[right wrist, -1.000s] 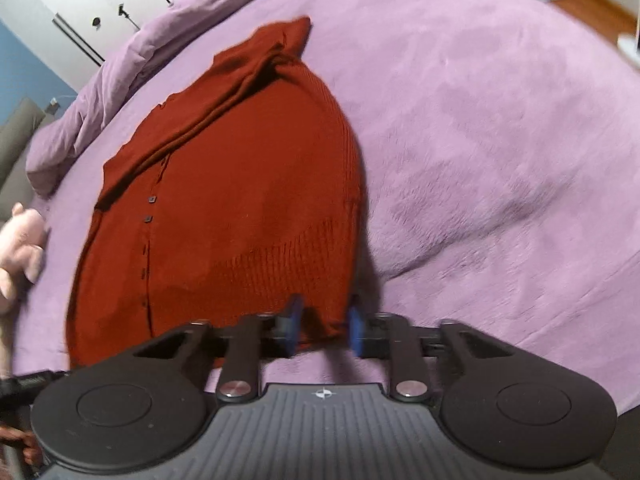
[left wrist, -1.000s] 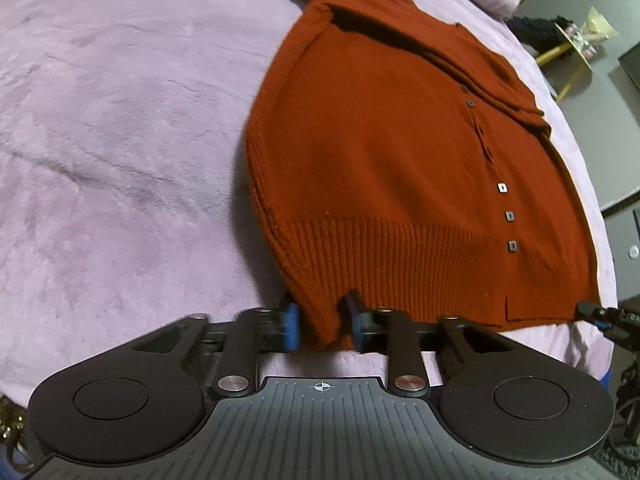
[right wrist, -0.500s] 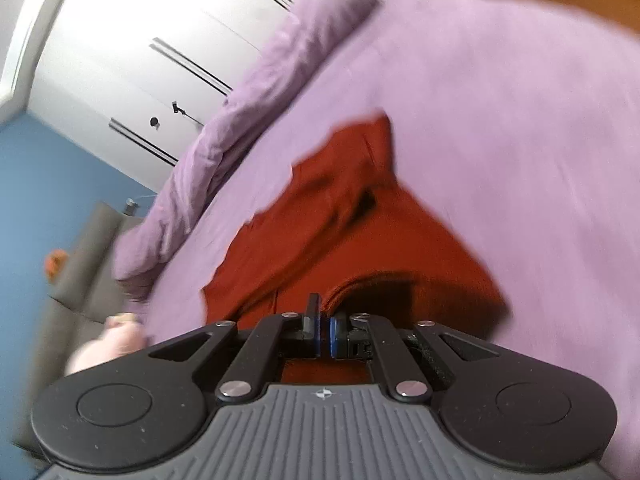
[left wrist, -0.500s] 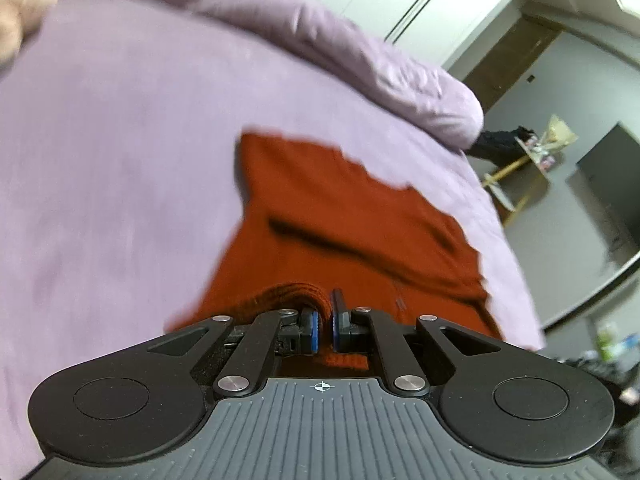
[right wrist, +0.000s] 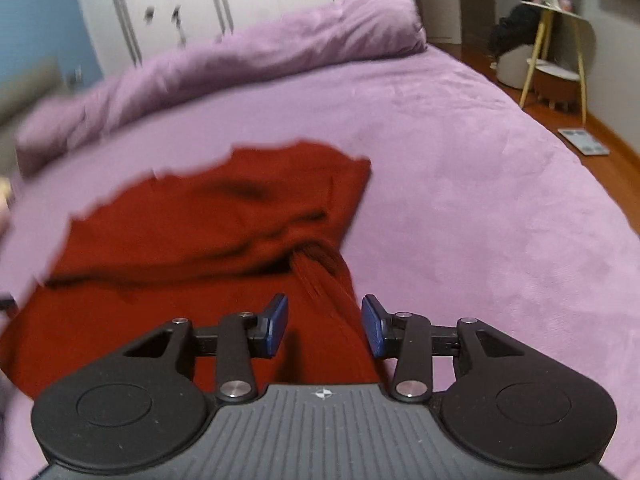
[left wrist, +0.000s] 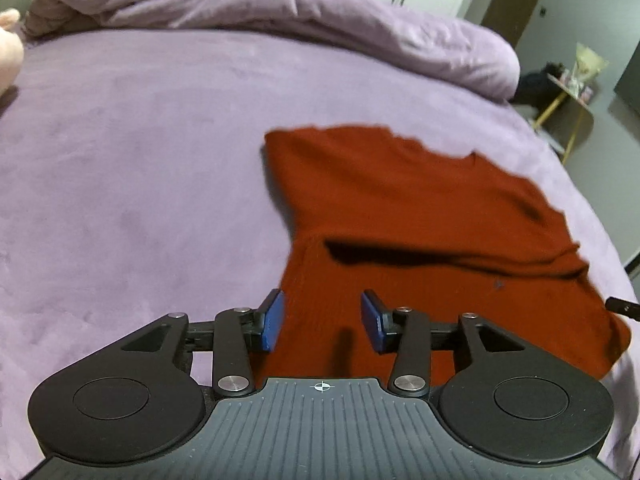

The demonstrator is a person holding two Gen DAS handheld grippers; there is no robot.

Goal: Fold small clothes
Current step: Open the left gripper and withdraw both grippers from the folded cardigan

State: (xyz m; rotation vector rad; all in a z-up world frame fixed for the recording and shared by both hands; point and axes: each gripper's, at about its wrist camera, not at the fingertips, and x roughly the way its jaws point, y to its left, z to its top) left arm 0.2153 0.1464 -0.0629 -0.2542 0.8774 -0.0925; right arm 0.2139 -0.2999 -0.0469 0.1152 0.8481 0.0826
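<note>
A second ago the rust-red cardigan (left wrist: 420, 216) was spread flat with its buttons showing and its ribbed hem pinched at each corner; half a second ago the hem was carried, clamped, over the body. Now the lower half is seen laid over the upper half, so that the buttons are covered and a dark fold line is drawn across the garment just ahead of both tools. The jaws of the left gripper (left wrist: 322, 322) have just been opening and are held spread, with the knit lying beneath the gap and not pressed by the blue pads (left wrist: 273, 322). The same has happened at the right gripper (right wrist: 324, 326) — its pads (right wrist: 372, 330) are parted, and a bunched ribbed corner (right wrist: 320, 268) is seen just ahead of and between them, untouched as far as can be judged. The cardigan (right wrist: 200, 232) is left on the purple bedspread (left wrist: 132, 184), directly in front of and under both tools. Its near edge is hidden behind the gripper bodies, and its far edge is blurred in both views — the sleeves cannot be made out. Beyond it a rolled duvet (left wrist: 280, 8) is seen, and a pink soft toy (left wrist: 10, 54) is cut off at the left edge.
</note>
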